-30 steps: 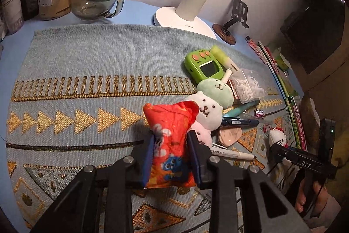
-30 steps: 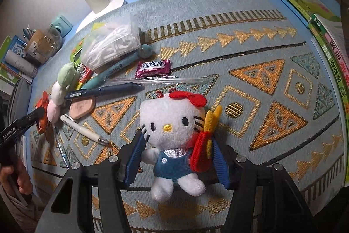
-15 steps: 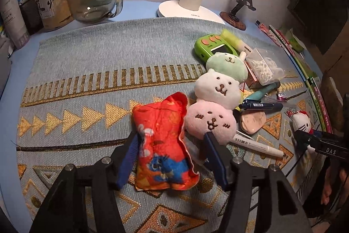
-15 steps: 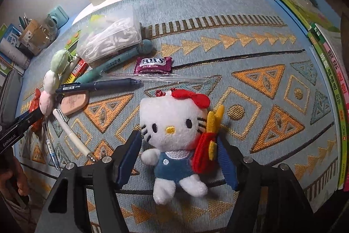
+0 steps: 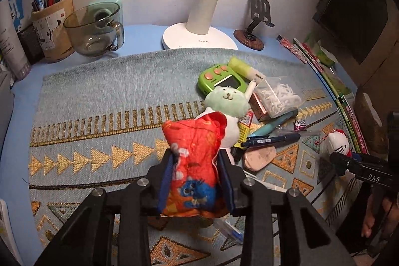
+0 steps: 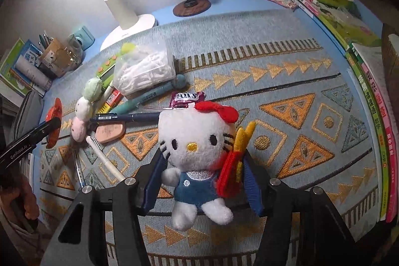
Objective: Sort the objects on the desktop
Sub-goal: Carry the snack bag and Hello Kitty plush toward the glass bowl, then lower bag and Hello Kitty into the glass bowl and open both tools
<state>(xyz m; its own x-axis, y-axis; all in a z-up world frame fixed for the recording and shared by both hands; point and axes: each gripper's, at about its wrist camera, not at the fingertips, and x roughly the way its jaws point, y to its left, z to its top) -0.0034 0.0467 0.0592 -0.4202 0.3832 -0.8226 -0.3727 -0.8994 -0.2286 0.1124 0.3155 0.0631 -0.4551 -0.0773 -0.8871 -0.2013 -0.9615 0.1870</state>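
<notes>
At the left, the red printed pouch [image 5: 193,163] is clamped between the blue pads of the left gripper [image 5: 195,178], whose jaws are closing on it; it is held above the patterned mat [image 5: 99,96], on the near left of the heap of pens and small toys that serves as landmark here. Because the pouch is soft and is pinched low on its body, it may be squeezed out or left sagging, and the stacked plush dumplings [image 5: 225,101] just behind it could be dragged along. Inside the heap, the dark pen [image 6: 124,117] and the white pen [image 6: 104,161] lie loose and could be rolled away if brushed. To the right of the heap, the white cat plush [image 6: 197,153] is held between the pads of the right gripper [image 6: 202,181], whose jaws are also closing, the grip falling on its body and on the red-and-yellow attachment [image 6: 233,163]. If only that floppy piece is caught on one side, the plush may be twisted or dropped.
</notes>
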